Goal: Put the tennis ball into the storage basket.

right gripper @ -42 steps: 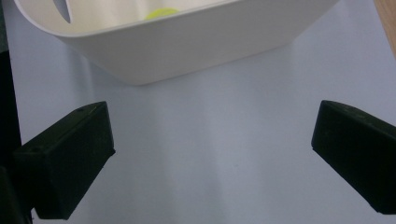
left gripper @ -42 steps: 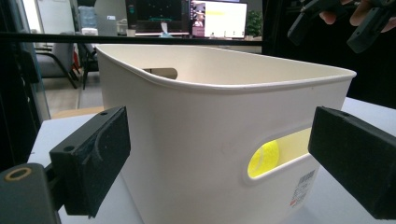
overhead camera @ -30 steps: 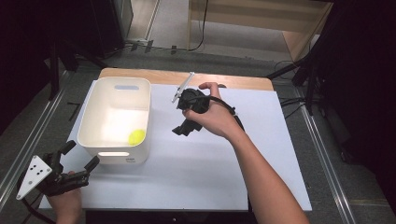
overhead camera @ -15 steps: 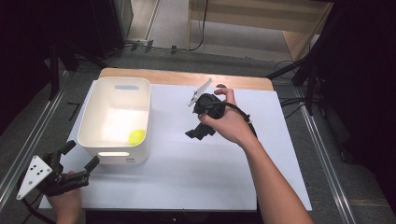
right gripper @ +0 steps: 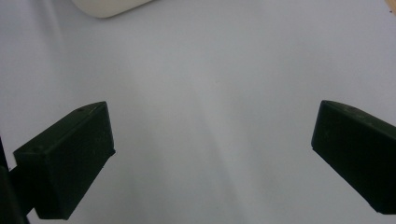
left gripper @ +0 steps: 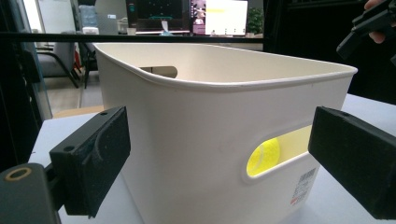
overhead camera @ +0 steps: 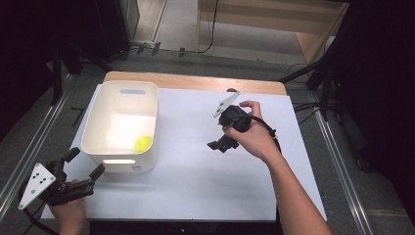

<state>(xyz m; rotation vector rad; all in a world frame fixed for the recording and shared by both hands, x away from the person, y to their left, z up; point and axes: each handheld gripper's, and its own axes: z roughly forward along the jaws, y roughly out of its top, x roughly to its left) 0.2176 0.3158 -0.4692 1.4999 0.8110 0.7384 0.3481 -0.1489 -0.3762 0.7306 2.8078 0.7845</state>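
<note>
Glossy cream plastic bin (overhead camera: 122, 125), round-cornered, cups a fuzzy yellow ball (overhead camera: 143, 143); both tongs, left (overhead camera: 85, 164) and right (overhead camera: 221, 145), gape empty over the matte white tabletop (overhead camera: 195, 176)

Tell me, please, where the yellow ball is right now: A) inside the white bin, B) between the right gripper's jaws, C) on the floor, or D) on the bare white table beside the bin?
A: the yellow ball lies on the floor of the white bin, and it shows through the handle cutout in the left gripper view.

No legible text found. A small barcode sticker (left gripper: 304, 185) sits low on the white bin's (left gripper: 196, 140) wall; its print is too small to read.
</note>
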